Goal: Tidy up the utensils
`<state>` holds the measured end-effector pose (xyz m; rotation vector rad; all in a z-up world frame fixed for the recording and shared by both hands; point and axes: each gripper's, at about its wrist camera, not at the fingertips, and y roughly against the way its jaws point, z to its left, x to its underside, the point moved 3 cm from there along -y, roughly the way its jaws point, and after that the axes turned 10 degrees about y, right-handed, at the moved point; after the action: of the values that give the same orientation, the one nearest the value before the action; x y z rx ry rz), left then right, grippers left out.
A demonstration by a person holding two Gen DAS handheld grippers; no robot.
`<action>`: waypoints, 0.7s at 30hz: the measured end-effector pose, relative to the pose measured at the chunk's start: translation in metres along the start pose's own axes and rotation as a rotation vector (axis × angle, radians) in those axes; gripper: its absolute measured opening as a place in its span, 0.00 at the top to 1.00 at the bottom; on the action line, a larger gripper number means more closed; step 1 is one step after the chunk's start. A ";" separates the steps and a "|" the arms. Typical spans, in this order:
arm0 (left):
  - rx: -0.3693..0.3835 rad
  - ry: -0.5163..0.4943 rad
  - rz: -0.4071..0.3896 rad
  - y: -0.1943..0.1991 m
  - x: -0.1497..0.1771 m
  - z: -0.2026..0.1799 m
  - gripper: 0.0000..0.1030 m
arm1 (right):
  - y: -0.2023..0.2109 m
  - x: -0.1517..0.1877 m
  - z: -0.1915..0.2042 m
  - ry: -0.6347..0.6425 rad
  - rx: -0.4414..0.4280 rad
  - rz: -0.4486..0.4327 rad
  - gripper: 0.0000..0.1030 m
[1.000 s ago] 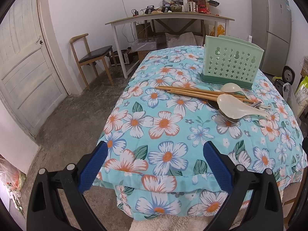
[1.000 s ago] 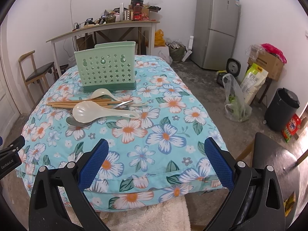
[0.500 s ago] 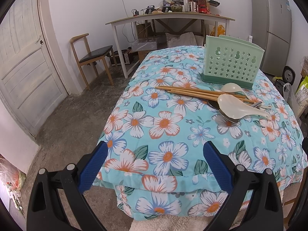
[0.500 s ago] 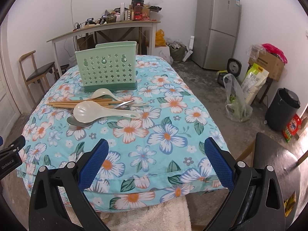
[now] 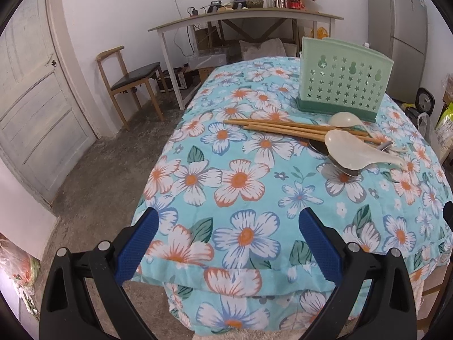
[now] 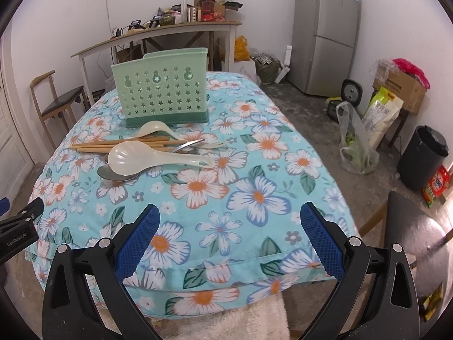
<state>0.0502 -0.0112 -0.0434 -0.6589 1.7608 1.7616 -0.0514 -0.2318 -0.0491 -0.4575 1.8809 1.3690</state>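
A green perforated utensil holder (image 5: 344, 83) (image 6: 162, 90) stands upright at the far end of the flowered tablecloth (image 5: 240, 187) (image 6: 226, 187). In front of it lie wooden chopsticks (image 5: 283, 127) (image 6: 119, 144), a large white spoon (image 5: 356, 151) (image 6: 141, 155) resting on a metal spoon (image 6: 116, 174), and a smaller white spoon (image 5: 344, 119) (image 6: 154, 127). My left gripper (image 5: 228, 238) hangs open over the table's near left edge, empty. My right gripper (image 6: 229, 235) is open above the near edge, holding nothing. Both stay well short of the utensils.
A wooden chair (image 5: 128, 80) and a cluttered side table (image 5: 246, 18) stand behind. A grey fridge (image 6: 325, 34) is at the back right, with bags (image 6: 359, 144) and a black bin (image 6: 423, 157) on the floor. A door (image 5: 34, 93) is at the left.
Both views have crept slightly closer to the table; the utensils and holder lie as before and both grippers stay open.
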 end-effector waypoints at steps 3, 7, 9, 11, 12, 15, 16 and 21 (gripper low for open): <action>0.002 -0.009 -0.007 -0.006 -0.005 -0.002 0.06 | -0.011 0.002 0.005 0.000 -0.025 0.022 0.08; 0.007 -0.025 -0.013 -0.017 -0.012 -0.007 0.06 | -0.027 0.002 0.013 0.018 -0.067 0.047 0.08; 0.012 -0.030 -0.013 -0.024 -0.015 -0.009 0.06 | -0.036 0.002 0.018 0.030 -0.092 0.059 0.08; 0.024 -0.035 -0.006 -0.032 -0.017 -0.012 0.06 | -0.044 0.002 0.021 0.042 -0.116 0.069 0.08; 0.029 -0.037 -0.002 -0.035 -0.018 -0.013 0.06 | -0.050 0.002 0.023 0.049 -0.129 0.077 0.08; 0.064 -0.037 -0.007 -0.042 -0.024 -0.017 0.06 | -0.065 0.004 0.026 0.057 -0.152 0.105 0.08; 0.077 -0.036 -0.015 -0.043 -0.026 -0.019 0.06 | -0.070 0.005 0.026 0.059 -0.158 0.113 0.08; 0.171 -0.023 -0.042 -0.049 -0.038 -0.030 0.07 | -0.084 0.009 0.030 0.104 -0.164 0.115 0.08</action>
<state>0.1097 -0.0431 -0.0535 -0.5966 1.8429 1.5636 0.0093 -0.2333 -0.1145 -0.5178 1.9116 1.6117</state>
